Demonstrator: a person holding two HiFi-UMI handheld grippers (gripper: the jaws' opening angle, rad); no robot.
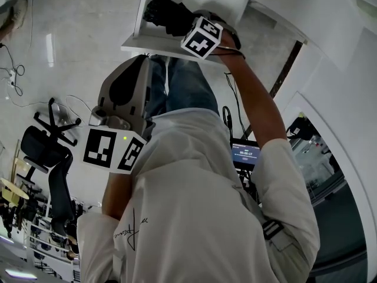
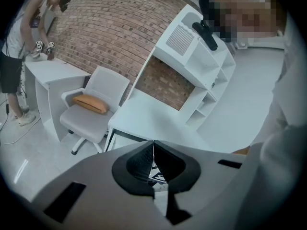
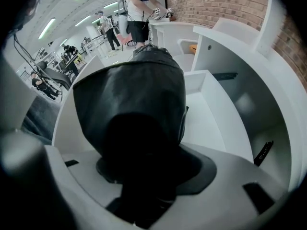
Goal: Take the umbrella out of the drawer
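A folded black umbrella (image 3: 134,95) fills the middle of the right gripper view, and my right gripper (image 3: 144,145) is shut on it. In the head view the umbrella (image 1: 166,15) is held up in front of a white desk panel (image 1: 154,42), with the right gripper (image 1: 184,26) and its marker cube just behind it. An open white compartment of the desk (image 3: 211,114) lies right of the umbrella. My left gripper (image 1: 140,63) hangs lower at the left, close to my body. Its jaws meet with nothing between them (image 2: 153,146).
A white desk (image 2: 153,121) with a shelf unit (image 2: 201,56) stands before a brick wall. A grey swivel chair with an orange cushion (image 2: 90,103) is beside it. Another person (image 2: 19,42) works at a far desk. A black office chair (image 1: 47,152) and a lit screen (image 1: 244,155) are nearby.
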